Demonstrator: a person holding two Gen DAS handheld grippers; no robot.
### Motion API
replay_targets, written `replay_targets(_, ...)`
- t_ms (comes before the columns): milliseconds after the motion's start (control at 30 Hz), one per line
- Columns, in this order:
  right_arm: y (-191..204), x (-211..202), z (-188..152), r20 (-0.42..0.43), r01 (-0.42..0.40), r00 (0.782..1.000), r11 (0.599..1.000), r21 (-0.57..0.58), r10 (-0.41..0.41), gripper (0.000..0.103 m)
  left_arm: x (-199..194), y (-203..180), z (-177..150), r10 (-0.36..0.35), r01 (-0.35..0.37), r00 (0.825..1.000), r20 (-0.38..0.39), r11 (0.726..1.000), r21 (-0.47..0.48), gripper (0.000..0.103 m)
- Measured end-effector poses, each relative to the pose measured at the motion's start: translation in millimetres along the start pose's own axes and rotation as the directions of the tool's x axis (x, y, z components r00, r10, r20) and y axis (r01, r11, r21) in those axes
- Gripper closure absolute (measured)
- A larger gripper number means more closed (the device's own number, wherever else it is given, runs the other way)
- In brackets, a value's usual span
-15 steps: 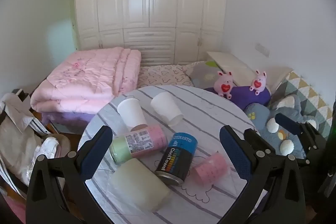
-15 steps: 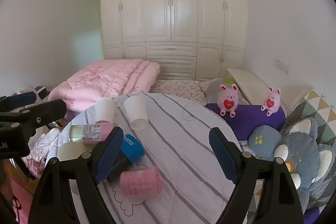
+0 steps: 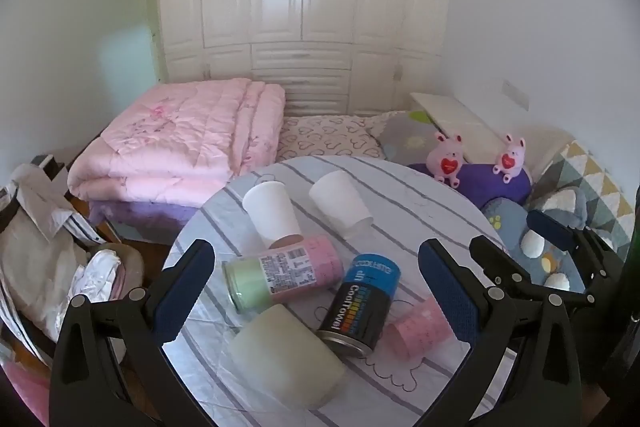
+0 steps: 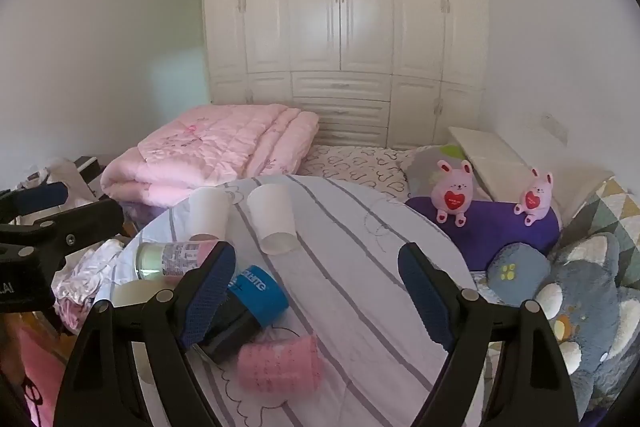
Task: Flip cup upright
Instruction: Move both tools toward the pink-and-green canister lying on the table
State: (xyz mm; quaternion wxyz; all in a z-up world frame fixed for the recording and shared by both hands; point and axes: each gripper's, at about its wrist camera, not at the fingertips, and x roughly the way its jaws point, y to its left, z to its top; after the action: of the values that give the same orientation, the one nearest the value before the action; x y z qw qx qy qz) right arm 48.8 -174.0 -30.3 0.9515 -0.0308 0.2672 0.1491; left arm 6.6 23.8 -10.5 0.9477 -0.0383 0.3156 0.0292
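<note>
Two white paper cups [image 3: 272, 213] [image 3: 340, 203] lie tipped on the round striped table [image 3: 420, 203]. Left gripper [image 3: 316, 287] and right gripper [image 4: 316, 291]: jaws apart, holding nothing.

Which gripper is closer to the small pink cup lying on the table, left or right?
Probably the right. The pink cup lies low between the open right gripper's fingers, nearer its left finger. For the open left gripper, it lies by the right finger.

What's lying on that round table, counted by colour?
White cups: 2
Pink cup: 1
Pale green cup: 1
Pink and green can: 1
Blue and black can: 1
Total: 6
</note>
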Motion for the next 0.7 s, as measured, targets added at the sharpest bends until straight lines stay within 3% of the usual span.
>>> replay_targets(700,25,41,15,-0.065,-0.019,0.998,1.000,-0.009,0.019,0.018,31,20,19,-0.031,0.031,0.998,-0.048,0.999,0.006,0.000)
